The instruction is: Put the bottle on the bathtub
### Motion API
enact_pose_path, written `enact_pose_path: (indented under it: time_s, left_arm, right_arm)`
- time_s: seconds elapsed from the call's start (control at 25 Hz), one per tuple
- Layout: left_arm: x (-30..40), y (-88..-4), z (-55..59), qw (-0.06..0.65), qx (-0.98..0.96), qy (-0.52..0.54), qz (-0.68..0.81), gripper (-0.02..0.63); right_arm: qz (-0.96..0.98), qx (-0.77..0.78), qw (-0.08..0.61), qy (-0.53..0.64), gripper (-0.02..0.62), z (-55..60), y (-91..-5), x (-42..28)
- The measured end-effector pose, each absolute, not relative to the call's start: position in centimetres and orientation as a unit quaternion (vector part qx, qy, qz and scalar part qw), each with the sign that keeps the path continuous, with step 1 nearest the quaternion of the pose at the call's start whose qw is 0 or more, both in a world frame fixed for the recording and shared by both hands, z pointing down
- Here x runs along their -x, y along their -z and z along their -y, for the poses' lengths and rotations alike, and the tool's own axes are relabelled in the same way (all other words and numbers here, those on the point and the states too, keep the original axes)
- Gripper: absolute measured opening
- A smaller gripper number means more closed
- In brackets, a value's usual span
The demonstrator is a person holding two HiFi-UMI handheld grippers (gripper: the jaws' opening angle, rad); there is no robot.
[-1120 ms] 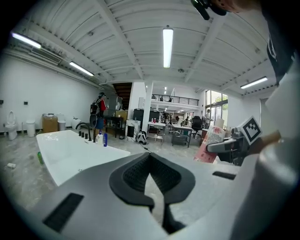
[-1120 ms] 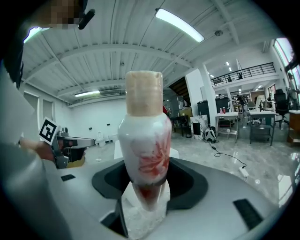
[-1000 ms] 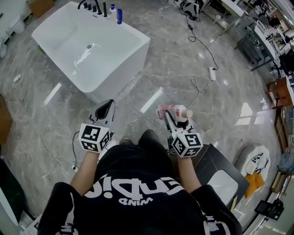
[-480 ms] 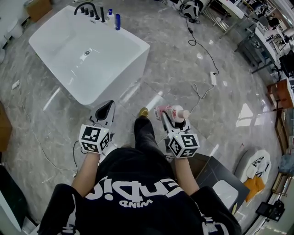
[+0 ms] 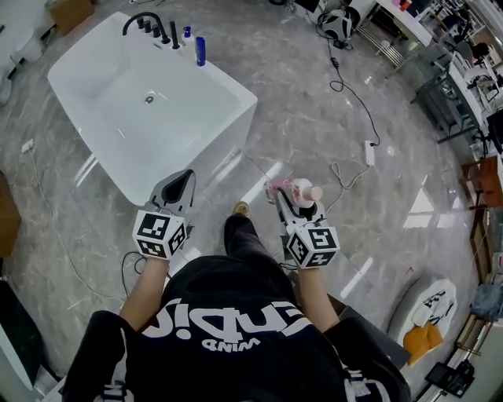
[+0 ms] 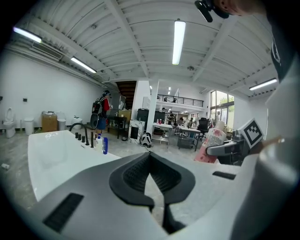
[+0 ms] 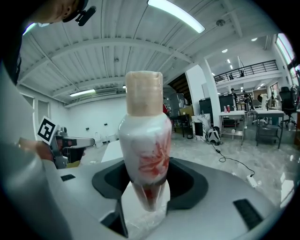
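Closest to me, low in the head view, both grippers are held out in front of the person's dark shirt. The left gripper (image 5: pixel 185 180), left of centre, has its jaws brought together with nothing between them. I judge it idle, kept clear while the other one carries.

The right gripper (image 5: pixel 289 199), right of centre, is clamped on the bottle (image 5: pixel 299 190), a white one with a red print and a tan cap. The jaws pinch its tapered lower end, probably because that narrow part seats best between the pads, so the wide body and cap stick out past the tips.

Beyond the grippers is grey marble floor (image 5: pixel 314 118). The bathtub (image 5: pixel 200 145) fills the upper left, well apart from the bottle, so the carry is not finished. On its far ledge, beside the black tap (image 5: pixel 145 20), stands a blue bottle (image 5: pixel 200 50), and I reckon that flat ledge is the natural landing spot.
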State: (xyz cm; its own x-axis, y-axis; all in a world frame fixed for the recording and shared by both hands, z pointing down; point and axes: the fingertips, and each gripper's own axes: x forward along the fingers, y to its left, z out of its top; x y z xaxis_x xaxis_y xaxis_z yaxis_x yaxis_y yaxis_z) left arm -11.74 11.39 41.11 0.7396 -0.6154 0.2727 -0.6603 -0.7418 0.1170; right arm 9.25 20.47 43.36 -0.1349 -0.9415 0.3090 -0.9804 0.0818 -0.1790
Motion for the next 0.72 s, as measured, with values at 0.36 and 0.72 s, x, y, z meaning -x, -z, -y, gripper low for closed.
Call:
enact_pose_path:
  time_s: [0.36,0.72]
  left_arm:
    - [6.8,-39.8,-3.0,0.097,-0.909,-0.108,0.39,0.006]
    - [5.3,-39.8,3.0,0.097,-0.895,-0.104,0.423,0.006]
  right_arm:
    - [0.763,-0.618,0.066,-0.177,0.238,-10.8,-43.0,-14.6]
    - [0.786,-0.587,0.078,-0.179,0.238,-3.8,-43.5,-16.3]
